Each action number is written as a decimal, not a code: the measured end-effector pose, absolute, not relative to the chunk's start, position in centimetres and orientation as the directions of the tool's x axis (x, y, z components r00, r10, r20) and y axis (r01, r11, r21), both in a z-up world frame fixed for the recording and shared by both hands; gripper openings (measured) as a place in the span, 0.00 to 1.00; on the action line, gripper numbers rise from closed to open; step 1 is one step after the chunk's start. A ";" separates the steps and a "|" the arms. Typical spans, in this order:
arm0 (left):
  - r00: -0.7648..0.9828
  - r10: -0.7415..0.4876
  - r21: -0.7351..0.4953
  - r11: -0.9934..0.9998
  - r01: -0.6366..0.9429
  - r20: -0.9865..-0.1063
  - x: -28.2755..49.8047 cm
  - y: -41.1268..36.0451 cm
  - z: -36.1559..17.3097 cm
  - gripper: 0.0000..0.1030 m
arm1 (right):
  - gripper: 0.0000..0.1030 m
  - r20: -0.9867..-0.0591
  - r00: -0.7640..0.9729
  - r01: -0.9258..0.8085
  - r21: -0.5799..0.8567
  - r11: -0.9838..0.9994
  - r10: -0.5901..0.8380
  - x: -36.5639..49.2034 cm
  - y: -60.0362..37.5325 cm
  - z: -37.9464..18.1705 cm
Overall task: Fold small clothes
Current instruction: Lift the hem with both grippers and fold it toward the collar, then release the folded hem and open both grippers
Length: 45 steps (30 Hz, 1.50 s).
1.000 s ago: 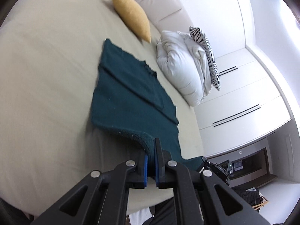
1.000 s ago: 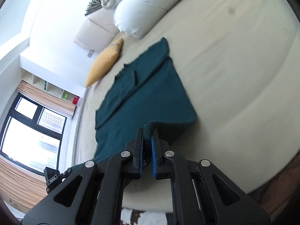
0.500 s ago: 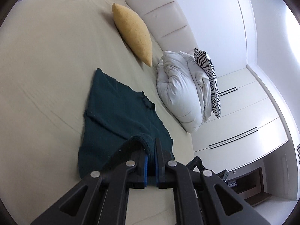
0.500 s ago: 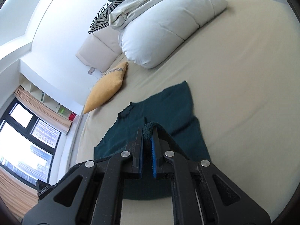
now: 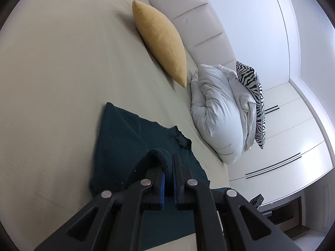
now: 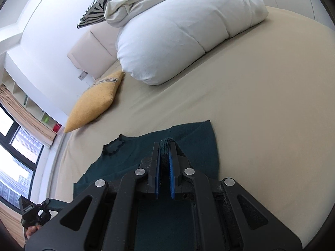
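Both claws pinch the near hem of the dark green knit top (image 5: 123, 144), and that edge is lifted over the part of the garment lying flat on the bed (image 5: 52, 73). The left claw (image 5: 168, 167) is pressed together on a rolled bunch of the knit edge on its side; the right claw (image 6: 164, 159) is likewise clamped on a thick wad of the same edge, which bulges out just past its tips. The relation that matters for the next move is the one between the held hem and the neckline (image 6: 114, 144). The top's long axis runs away from both claws toward the headboard (image 5: 201, 31), with the scalloped neck opening at the far end and the shoulder corners to either side of it. In each view the flat cloth past the fingertips is short, so I judge the fold nearly carried across, with the hem needing to land level with the shoulders. Neither hand looks clearly nearer the far edge; the hem seems roughly square to the axis. The yellow cushion (image 5: 161, 41) and the white duvet (image 5: 219, 115) lie beyond the garment, apart from it and out of the fold's path. The main risk is uneven release, leaving a skewed hem.
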<state>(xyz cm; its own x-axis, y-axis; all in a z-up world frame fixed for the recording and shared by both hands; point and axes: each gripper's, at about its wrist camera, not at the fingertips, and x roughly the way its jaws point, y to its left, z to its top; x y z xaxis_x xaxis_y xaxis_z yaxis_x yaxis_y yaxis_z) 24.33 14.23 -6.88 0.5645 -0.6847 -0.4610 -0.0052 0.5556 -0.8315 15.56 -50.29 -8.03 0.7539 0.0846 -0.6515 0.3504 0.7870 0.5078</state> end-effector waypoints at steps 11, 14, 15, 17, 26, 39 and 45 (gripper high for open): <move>0.544 -0.647 -0.788 0.614 -0.044 -0.534 32.0 12.2 -9.7 0.06 | 0.09 -0.702 0.710 0.413 0.486 0.770 0.062 23.7 -52.5 -12.8; 0.518 -0.619 -0.754 0.652 -0.082 -0.590 33.0 11.8 -11.9 0.09 | 0.11 -0.722 0.690 0.455 0.488 0.745 0.051 25.5 -53.7 -14.5; 0.507 -0.622 -0.756 0.647 -0.097 -0.597 33.1 11.9 -12.7 0.13 | 0.18 -0.734 0.678 0.464 0.471 0.750 0.041 26.3 -54.0 -15.2; 0.510 -0.614 -0.755 0.646 -0.115 -0.602 32.7 12.2 -13.2 0.40 | 0.39 -0.749 0.662 0.470 0.446 0.762 0.031 26.6 -54.2 -15.9; 0.578 -0.530 -0.697 0.710 -0.097 -0.621 29.4 14.1 -10.2 0.70 | 0.41 -0.752 0.658 0.384 0.375 0.844 0.034 24.5 -51.5 -15.0; 0.532 -0.435 -0.526 0.850 -0.024 -0.726 26.4 11.2 -11.9 0.60 | 0.39 -0.829 0.557 0.349 0.191 0.917 -0.039 25.6 -48.1 -18.4; 0.543 -0.379 -0.456 0.890 -0.009 -0.749 27.7 9.8 -12.0 0.59 | 0.39 -0.813 0.579 0.336 0.171 0.926 -0.060 25.6 -47.8 -18.0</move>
